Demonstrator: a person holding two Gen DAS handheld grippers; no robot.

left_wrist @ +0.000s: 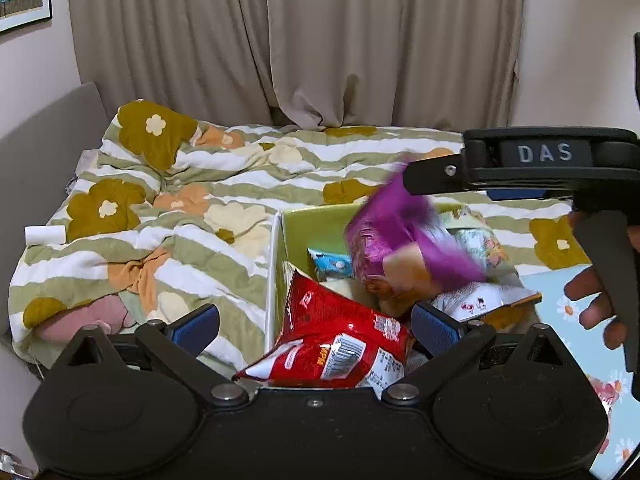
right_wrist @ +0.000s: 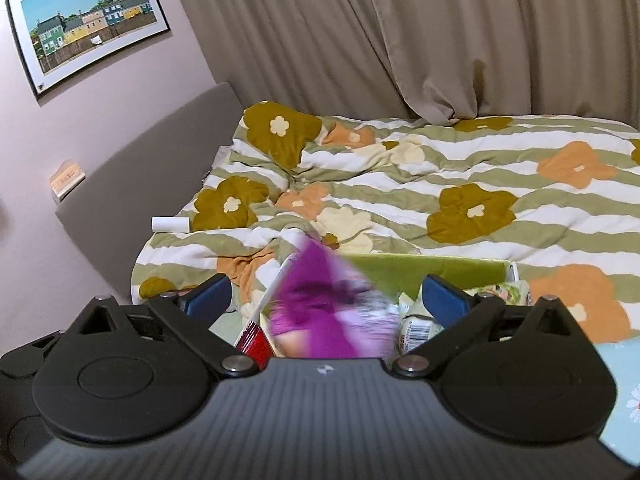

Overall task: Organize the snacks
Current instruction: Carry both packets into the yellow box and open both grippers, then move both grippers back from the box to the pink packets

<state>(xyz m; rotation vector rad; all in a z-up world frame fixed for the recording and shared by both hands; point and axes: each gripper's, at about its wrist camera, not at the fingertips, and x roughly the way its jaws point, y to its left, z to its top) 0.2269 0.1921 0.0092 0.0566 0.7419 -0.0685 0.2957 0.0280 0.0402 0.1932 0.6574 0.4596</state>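
a green box (left_wrist: 312, 220) sits on the bed (left_wrist: 168, 208), on the flowered duvet near its front edge. the left gripper (left_wrist: 316, 326) has its fingers (left_wrist: 194, 326) spread wide, holding nothing; a red snack bag (left_wrist: 340, 336) lies between them, propped against the box's left wall with no pad pressing on it. the right gripper (right_wrist: 326, 300) also stands fully open and empty. a purple snack bag (left_wrist: 400, 240), blurred, is over the box among other packets, just below the right gripper's tips, touching neither pad. a white roll (left_wrist: 44, 235) lies at the bed's left edge.
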